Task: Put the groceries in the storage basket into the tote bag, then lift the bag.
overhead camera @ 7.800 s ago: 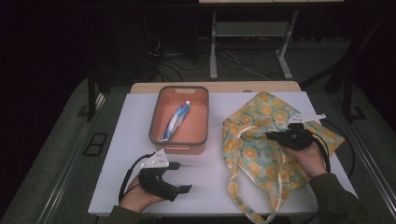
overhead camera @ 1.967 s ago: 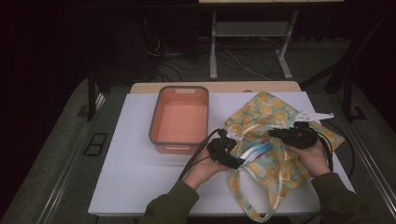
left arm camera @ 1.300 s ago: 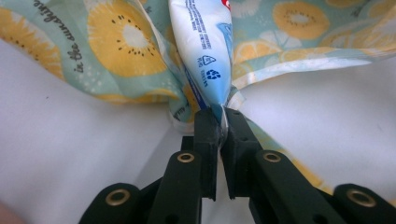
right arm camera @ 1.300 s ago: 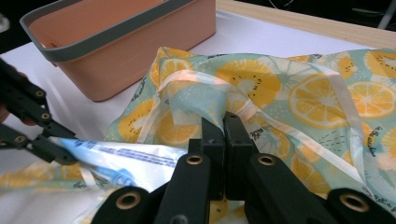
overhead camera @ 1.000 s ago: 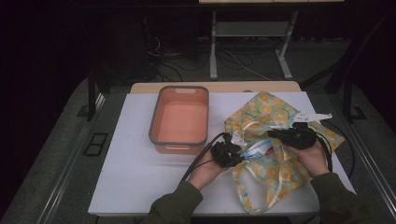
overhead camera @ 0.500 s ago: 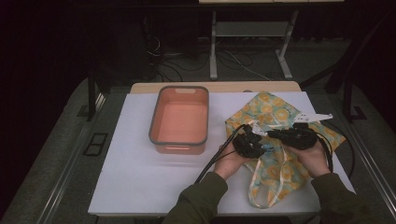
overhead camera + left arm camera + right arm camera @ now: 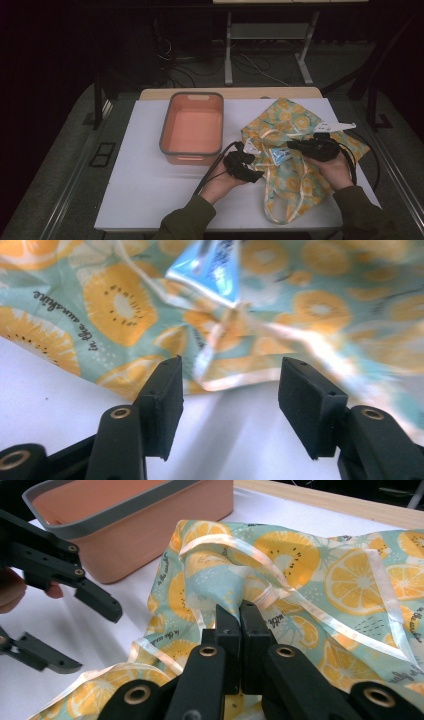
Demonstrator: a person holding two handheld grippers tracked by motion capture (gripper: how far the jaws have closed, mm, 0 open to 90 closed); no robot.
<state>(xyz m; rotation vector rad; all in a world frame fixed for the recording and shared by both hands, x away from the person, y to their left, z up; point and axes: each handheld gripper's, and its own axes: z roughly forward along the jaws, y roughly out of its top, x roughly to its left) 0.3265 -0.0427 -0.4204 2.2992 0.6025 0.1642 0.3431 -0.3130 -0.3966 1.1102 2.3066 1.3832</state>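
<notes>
Fabric printed with orange slices on a pale teal ground formed the tote bag [image 7: 295,150], which lay on the white table [image 7: 150,200] to the right of the salmon-pink bin [image 7: 192,127]. The bin had a grey rim and stood just left of the bag, close to it. Script lettering ran along the print; in the left gripper view it read "the sunshine" beside an orange slice, and similar script showed in the right gripper view but was too small to read there.

A blue and white tube [image 7: 212,267] lay at the mouth of the bag, its flat crimped end pointing toward the left gripper [image 7: 227,390]. Printing on the tube was blurred and could not be read. In the high view the tube [image 7: 280,155] sat between the two grippers.

The left gripper's jaws stood wide apart, with nothing between them, just short of the bag's cream-trimmed edge and above bare table. The right gripper [image 7: 240,612] had its jaws pressed together on a fold of the bag's fabric near the cream trim, lifting that fold into a raised peak. In the high view the right gripper [image 7: 315,147] rested over the bag's middle.
</notes>
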